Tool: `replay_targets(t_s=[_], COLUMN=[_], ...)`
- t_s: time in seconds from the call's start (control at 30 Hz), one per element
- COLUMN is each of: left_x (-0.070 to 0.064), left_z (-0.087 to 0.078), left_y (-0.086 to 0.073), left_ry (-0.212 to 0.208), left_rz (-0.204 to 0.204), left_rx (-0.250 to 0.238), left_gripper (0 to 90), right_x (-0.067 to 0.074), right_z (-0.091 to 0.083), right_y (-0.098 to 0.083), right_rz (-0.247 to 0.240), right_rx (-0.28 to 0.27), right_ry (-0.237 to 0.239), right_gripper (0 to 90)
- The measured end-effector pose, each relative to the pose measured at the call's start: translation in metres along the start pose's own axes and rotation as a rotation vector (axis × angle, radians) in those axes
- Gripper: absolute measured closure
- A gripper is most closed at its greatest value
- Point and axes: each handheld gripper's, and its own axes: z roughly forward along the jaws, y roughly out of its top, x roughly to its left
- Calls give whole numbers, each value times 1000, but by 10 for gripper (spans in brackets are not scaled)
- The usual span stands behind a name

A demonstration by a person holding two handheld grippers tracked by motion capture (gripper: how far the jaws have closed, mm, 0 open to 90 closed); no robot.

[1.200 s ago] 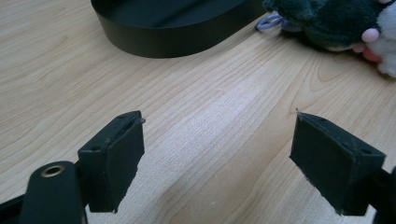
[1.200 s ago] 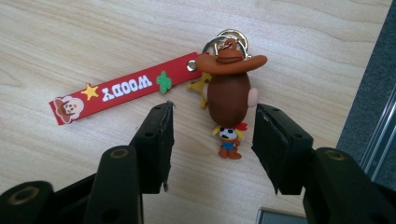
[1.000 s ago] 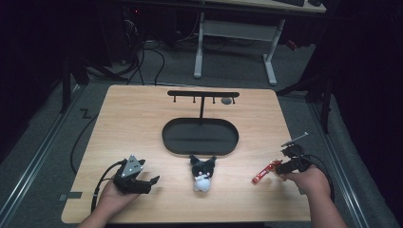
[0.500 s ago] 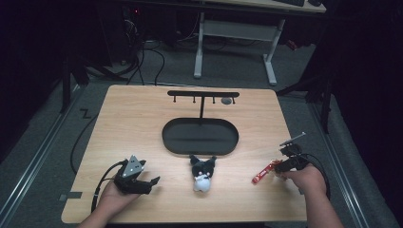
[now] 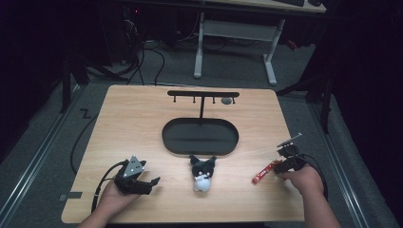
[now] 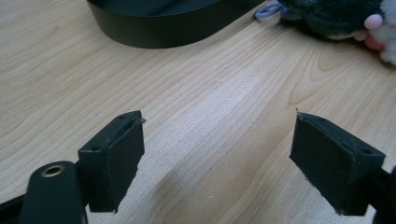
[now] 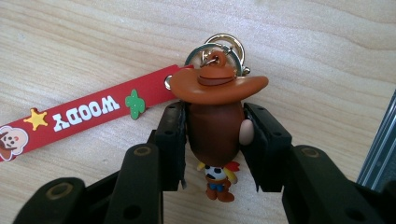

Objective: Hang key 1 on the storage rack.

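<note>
A Woody keychain figure point(image 7: 215, 116) with a brown hat, a metal ring point(image 7: 232, 43) and a red strap point(image 7: 79, 116) lies on the wooden table point(image 5: 133, 118) at the right. My right gripper point(image 7: 215, 149) has just been closing, and its pads now press on both sides of the figure's head. In the high view the right gripper point(image 5: 281, 166) sits at the strap's point(image 5: 262, 174) right end. My left gripper point(image 5: 151, 183) rests at the front left, open with nothing between its jaws point(image 6: 217, 154), which point towards a black and white plush toy point(image 5: 203, 173).
A black oval tray point(image 5: 167, 137) lies in the middle of the table, with a black hook rack point(image 5: 203, 94) standing behind it. The tray's wall point(image 6: 163, 28) and the plush point(image 6: 336, 16) lie beyond the left jaws. A desk frame stands on the floor past the table.
The right hand has shifted slightly at the keychain. The left hand and the plush have stayed where they were.
</note>
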Motion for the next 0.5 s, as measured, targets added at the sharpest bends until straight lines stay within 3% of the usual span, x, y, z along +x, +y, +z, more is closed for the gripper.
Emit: replay_targets(t_s=[0.13, 0.5], left_x=[0, -2], left_z=[0, -1], left_y=[0, 1], left_ry=[-1, -1], left_rz=[-1, 1], left_rx=[-2, -5], left_gripper=[179, 180], right_x=[3, 12], right_z=[-2, -29], right_y=[-1, -3], right_rz=[-15, -34], right_rx=[19, -37], right_ry=[-12, -20], right_gripper=[625, 644])
